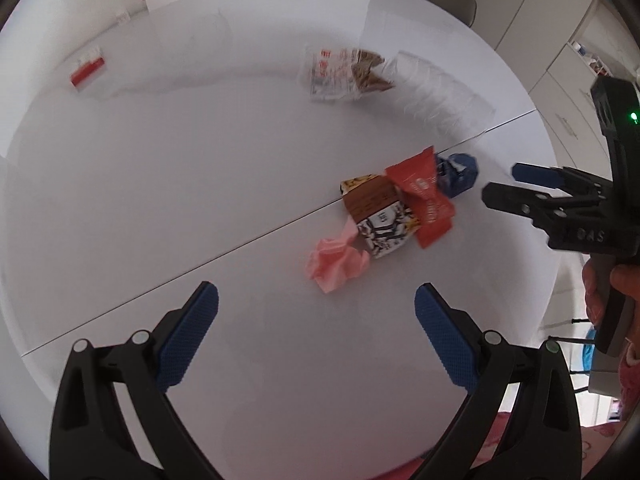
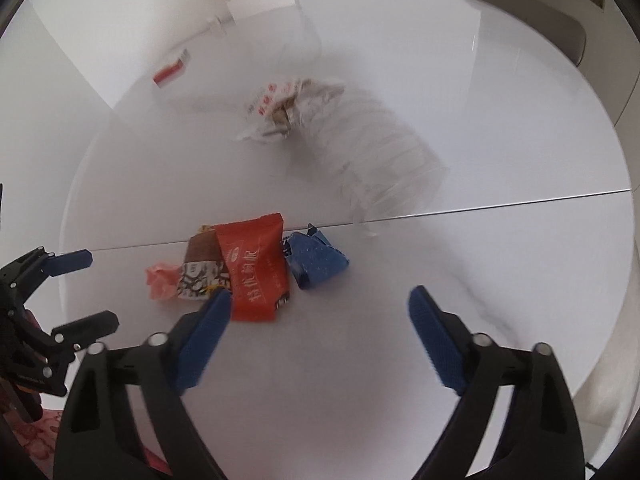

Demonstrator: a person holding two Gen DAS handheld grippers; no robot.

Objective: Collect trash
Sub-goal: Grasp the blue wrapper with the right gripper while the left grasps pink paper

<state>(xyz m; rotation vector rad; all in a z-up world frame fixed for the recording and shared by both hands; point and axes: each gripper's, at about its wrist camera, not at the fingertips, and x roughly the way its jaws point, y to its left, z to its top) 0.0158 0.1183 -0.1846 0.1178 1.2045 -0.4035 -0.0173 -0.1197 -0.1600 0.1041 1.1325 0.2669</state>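
Two grippers, jaws wide.
The left gripper (image 1: 316,300) and right gripper (image 2: 320,304) both hover parted, holding nothing, angled toward each other.

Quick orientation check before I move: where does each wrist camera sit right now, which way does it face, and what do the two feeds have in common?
Left wrist: rides the left gripper, above the white table, facing the trash pile from its pink crumpled paper side; own open fingers show, plus the right gripper and hand.
Right wrist: rides the right gripper, facing the red wrapper and blue wrapper; own open fingers show, left gripper at left edge.
Shared: the pile, clear plastic bag, table seam.
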